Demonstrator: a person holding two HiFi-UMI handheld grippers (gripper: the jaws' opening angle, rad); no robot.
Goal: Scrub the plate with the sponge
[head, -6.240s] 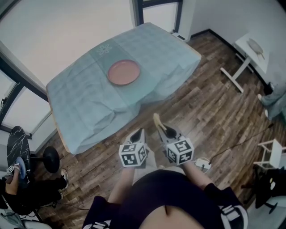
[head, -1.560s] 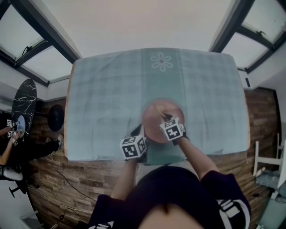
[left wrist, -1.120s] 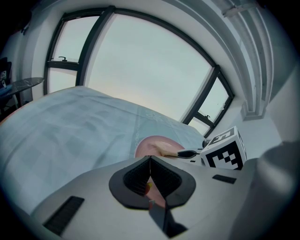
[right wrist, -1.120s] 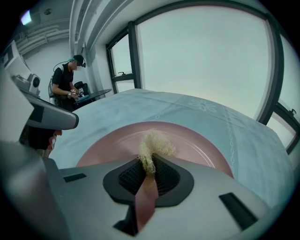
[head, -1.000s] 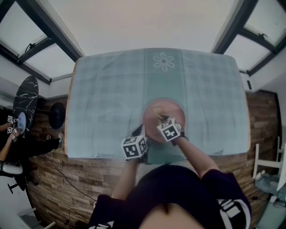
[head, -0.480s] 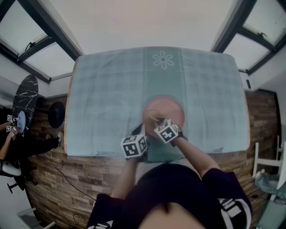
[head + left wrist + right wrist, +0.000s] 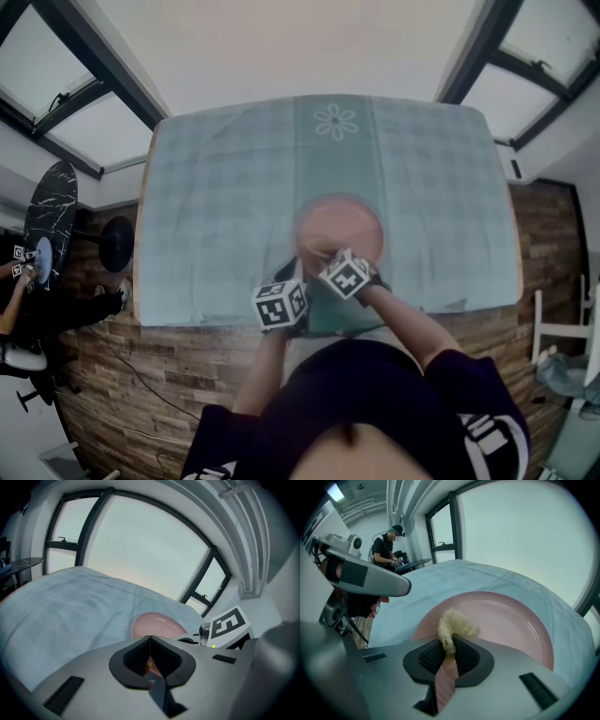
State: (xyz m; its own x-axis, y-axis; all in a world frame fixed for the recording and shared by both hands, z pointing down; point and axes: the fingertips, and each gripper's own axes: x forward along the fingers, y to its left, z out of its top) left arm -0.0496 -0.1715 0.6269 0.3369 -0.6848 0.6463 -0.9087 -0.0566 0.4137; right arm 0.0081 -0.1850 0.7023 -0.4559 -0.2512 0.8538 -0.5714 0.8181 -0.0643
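Pink round plate [image 7: 339, 228] on a table [image 7: 225, 187] covered by a teal checked cloth. The plate lay close to the near edge, slightly right of that edge's middle and well apart from all 4 corners. A white flower motif [image 7: 336, 122] marked the cloth near the far edge, in line with the plate.

The sponge [image 7: 452, 625], a pale, straw-coloured fibrous tuft, stood over the near part of the plate [image 7: 501, 616], just inside the rim. Whether it touched the plate's surface could not be told. The right gripper [image 7: 449, 656] was clenched on the sponge: its 2 black ribbed pads [image 7: 468, 658] pinched the tuft's lower end, and a flat pinkish strip ran back between them. In the head view this gripper [image 7: 326, 253] reached from the near edge over the plate's near rim, with its marker cube tilted.

The left gripper [image 7: 150, 654] had its jaws pressed together, the pads meeting in 1 line, with only a sliver of pink showing low in the slit. It pointed toward the plate [image 7: 157, 625] from the plate's near-left side. In the head view the left gripper [image 7: 291, 274] sat at the near edge of the table, just beside the plate's rim.

Beyond the table's left edge stood a dark round marble-patterned side table [image 7: 52, 216] on a wooden plank floor [image 7: 94, 356]. A person [image 7: 386, 548] in dark clothing stood there, in the right gripper view's background.
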